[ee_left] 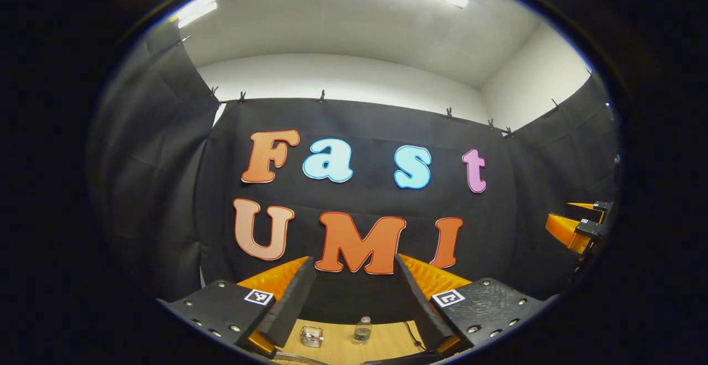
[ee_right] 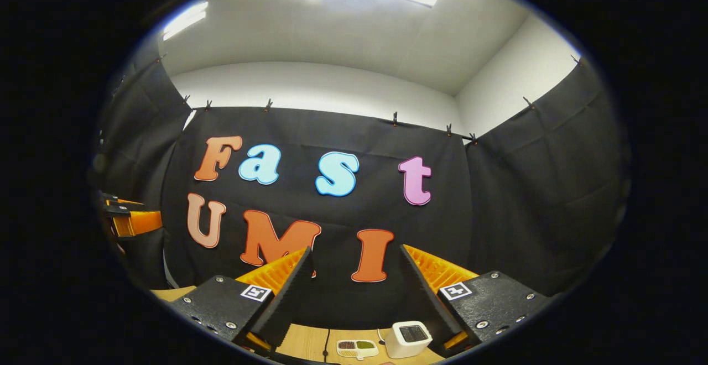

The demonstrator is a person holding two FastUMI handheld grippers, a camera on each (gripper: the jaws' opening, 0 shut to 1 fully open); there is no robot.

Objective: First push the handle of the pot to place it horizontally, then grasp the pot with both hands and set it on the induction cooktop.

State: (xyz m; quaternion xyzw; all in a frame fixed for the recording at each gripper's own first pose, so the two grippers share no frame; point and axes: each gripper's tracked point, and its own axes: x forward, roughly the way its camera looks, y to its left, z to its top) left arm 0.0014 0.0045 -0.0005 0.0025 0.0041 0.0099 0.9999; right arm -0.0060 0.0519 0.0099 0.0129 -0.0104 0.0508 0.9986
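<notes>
The left gripper [ee_left: 354, 293] is held level and pointed at the cloth wall, its fingers spread wide with nothing between them. Just past its tips, low in the left gripper view, lies a strip of wooden table [ee_left: 387, 340] with a small clear cube [ee_left: 311, 336], a small glass bottle [ee_left: 362, 330] and a thin black cable [ee_left: 412, 334]. At the far right edge of that view sits the right gripper, well apart.

The right gripper [ee_right: 354, 293] is also level, also wide and empty. Between its tips the right gripper view shows the table [ee_right: 310, 343] with a small white box [ee_right: 408, 338] and a flat dish [ee_right: 358, 347] of dark and green bits. The left gripper appears at that view's left edge.

The pot and cooktop cannot be located from these views; most likely they lie below and nearer than the cameras look. Which hand is nearer the handle cannot be told. The likely next move is tipping both grippers down toward the table.
</notes>
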